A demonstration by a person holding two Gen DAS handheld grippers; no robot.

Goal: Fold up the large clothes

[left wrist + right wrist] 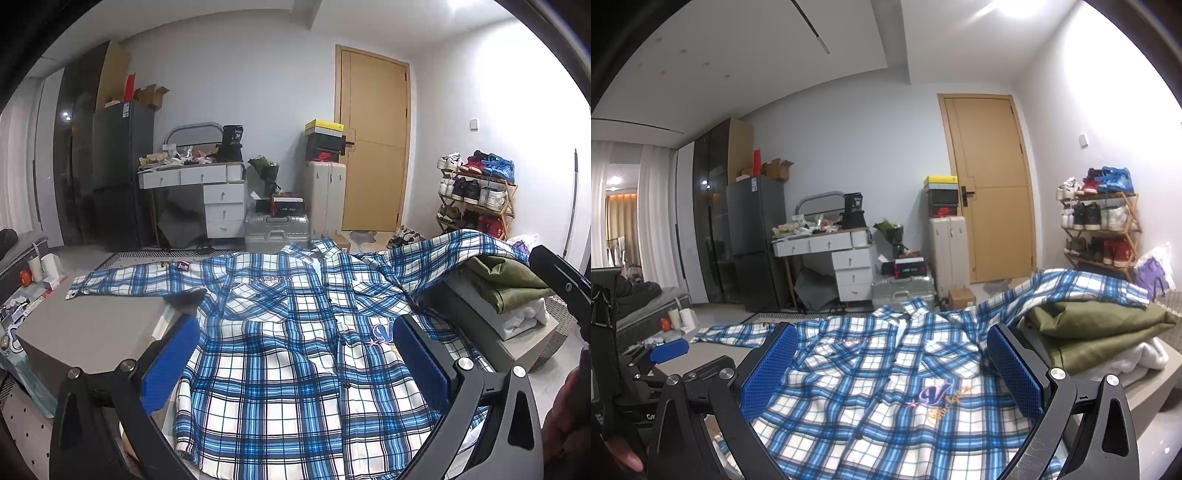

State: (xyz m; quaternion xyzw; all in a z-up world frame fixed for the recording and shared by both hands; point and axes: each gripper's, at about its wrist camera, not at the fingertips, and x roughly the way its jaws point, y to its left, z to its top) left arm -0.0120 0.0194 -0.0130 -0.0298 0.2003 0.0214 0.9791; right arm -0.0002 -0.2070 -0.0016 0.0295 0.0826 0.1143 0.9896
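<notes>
The left gripper [295, 354] hangs above the lower front of the plaid shirt [295, 350] with its blue-padded jaws spread wide and nothing between them. The right gripper [892, 369] is likewise wide open and empty, poised over the shirt's chest near the embroidered "V" logo [936, 395]; the left gripper shows at the left edge of the right wrist view, just beside it.

The blue-and-white plaid shirt lies face up, buttoned, spread flat on the grey tabletop [92, 332], collar pointing away from the cameras. Its left-hand sleeve [129, 282] stretches out flat across the tabletop, while the other sleeve [461, 247] is draped up over a stack of folded clothes [506, 280], olive green on top of white, sitting at the right side of the tabletop.

Beyond the tabletop, on the floor, stand a silver suitcase [277, 229], a white drawer desk [207, 192], a dark fridge [122, 166], a wooden door [373, 136] and a shoe rack [476, 192] full of sneakers.
</notes>
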